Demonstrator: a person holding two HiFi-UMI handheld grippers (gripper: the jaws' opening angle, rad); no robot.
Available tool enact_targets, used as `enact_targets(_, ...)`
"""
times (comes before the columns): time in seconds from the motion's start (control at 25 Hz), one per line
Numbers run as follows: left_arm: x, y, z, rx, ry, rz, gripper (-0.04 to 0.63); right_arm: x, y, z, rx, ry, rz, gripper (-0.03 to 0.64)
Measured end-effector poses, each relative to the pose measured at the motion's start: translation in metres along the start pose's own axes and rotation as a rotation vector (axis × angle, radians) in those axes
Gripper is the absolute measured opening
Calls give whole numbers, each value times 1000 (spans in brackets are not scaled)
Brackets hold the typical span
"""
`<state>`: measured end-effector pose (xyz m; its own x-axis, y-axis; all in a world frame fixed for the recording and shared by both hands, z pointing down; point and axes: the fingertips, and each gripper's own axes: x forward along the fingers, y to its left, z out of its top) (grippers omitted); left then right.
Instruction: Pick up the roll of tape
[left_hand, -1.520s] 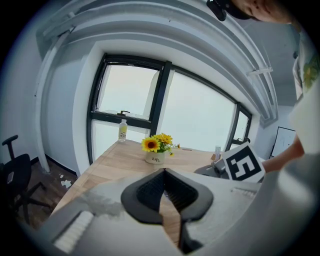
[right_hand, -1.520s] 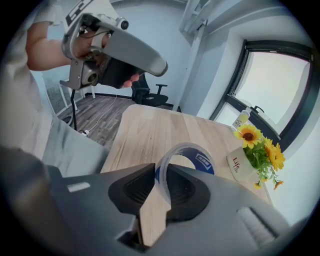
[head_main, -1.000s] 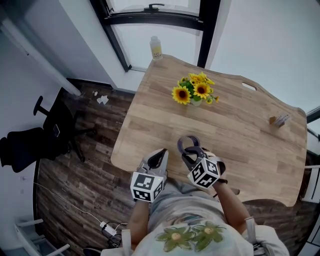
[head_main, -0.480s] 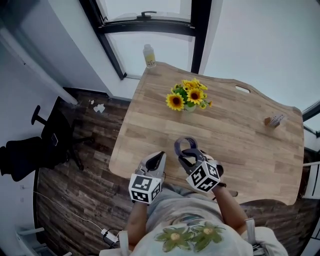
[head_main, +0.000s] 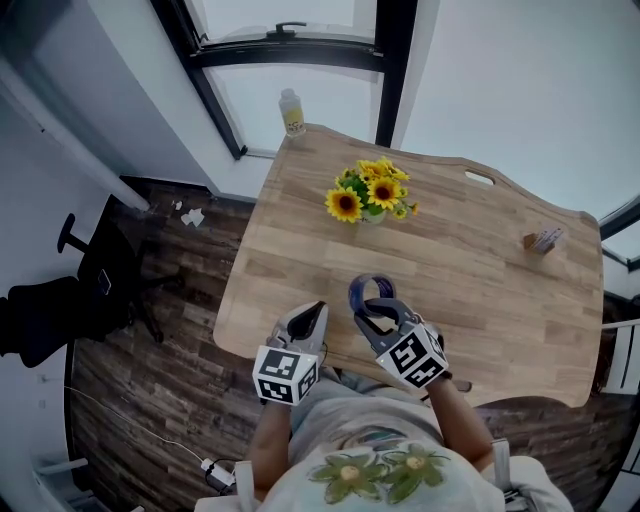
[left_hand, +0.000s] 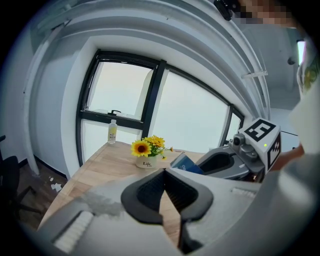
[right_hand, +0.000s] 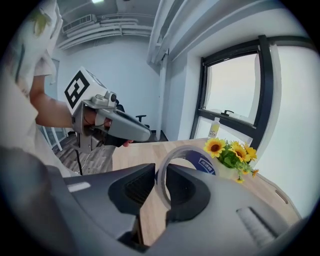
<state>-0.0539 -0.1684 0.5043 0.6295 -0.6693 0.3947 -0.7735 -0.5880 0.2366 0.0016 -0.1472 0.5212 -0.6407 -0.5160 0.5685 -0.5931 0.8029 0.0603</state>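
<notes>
The roll of tape (head_main: 367, 291) is a clear ring with a blue inner core. It stands on edge in my right gripper (head_main: 375, 308), held just above the wooden table (head_main: 480, 265) near its front edge. In the right gripper view the tape roll (right_hand: 204, 163) has its wall between the two pads, and my right gripper (right_hand: 161, 171) is shut on it. My left gripper (head_main: 307, 318) hovers beside it to the left, over the table's front edge. Seen in its own view, the left gripper (left_hand: 164, 173) holds nothing, its fingertips meeting. The tape (left_hand: 185, 163) shows there to the right.
A pot of sunflowers (head_main: 368, 193) stands mid-table beyond the tape. A small bottle (head_main: 291, 111) is at the far left corner by the window. A small object (head_main: 540, 240) lies near the right edge. An office chair (head_main: 55, 305) stands on the floor at left.
My right gripper has risen a little with the tape roll in it and rolled slightly. The left gripper has stayed about where it was.
</notes>
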Motion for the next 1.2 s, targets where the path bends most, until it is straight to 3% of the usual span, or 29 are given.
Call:
enact_targets(0.32,8,-10,4,5,-4,-20,3,-11,-5,8,23,-65,-2,72)
enact_targets(0.84,20,-23,13,12,-11,-48,3,-44,-19,32,157,-251,9,72)
enact_targets(1.2,18,-36,24,10,-31,-75,3,-58,-26,38,206,-315,-5,68)
